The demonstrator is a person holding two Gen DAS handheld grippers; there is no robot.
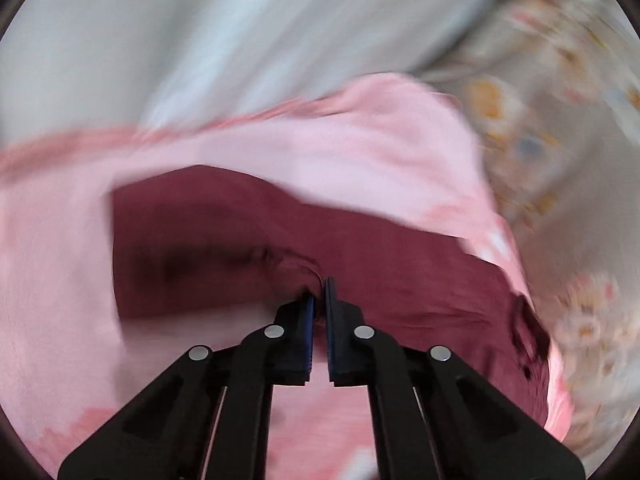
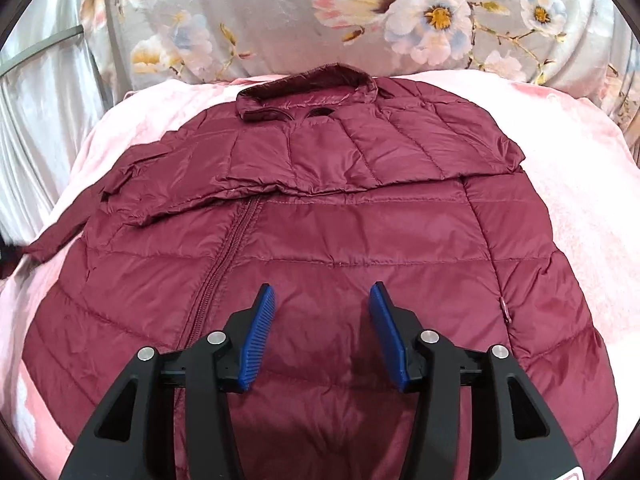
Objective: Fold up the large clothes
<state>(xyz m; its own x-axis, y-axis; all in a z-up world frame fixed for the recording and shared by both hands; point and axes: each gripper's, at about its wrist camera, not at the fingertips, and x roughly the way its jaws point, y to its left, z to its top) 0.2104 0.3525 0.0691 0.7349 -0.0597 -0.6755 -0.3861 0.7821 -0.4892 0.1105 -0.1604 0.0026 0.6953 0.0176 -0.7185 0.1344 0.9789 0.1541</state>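
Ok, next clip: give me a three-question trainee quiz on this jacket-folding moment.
1. True or false: the left tool is shut on fabric of the maroon puffer jacket.
2. Multiple choice: the right tool is A) shut on the collar, B) open above the jacket body, C) gripping the pink blanket.
3. Fill in: one sleeve lies folded across the jacket's ____.

Key: 1 true. 2 B. 3 chest, just below the collar.
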